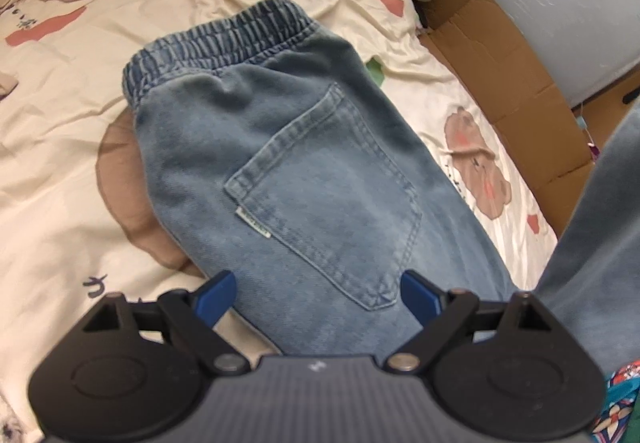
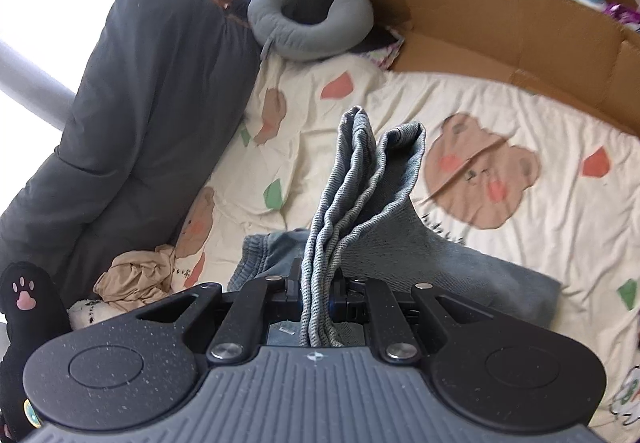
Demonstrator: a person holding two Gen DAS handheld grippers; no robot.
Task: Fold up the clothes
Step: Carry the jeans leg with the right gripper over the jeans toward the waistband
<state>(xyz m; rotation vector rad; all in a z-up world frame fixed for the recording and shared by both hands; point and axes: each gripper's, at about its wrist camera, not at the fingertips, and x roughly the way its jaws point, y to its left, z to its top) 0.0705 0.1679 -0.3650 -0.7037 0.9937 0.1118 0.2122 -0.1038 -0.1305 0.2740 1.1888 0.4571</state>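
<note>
Light blue jeans (image 1: 280, 147) lie on the cream bear-print bedsheet (image 1: 60, 115), back pocket up, elastic waistband toward the far side. My left gripper (image 1: 316, 291) hovers open above the seat of the jeans, blue fingertips (image 1: 218, 293) wide apart and nothing between them. In the right wrist view my right gripper (image 2: 318, 297) is shut on the bunched leg ends of the jeans (image 2: 352, 195), which stand up in folds between the pads. A lifted denim leg (image 1: 600, 243) crosses the right edge of the left wrist view.
A dark grey quilt (image 2: 132, 115) lies along the left of the bed, with a grey neck pillow (image 2: 312, 23) at its head. Flattened cardboard (image 2: 500, 27) borders the far side. A crumpled beige cloth (image 2: 136, 279) and a black paw-print plush (image 2: 28, 295) sit near left.
</note>
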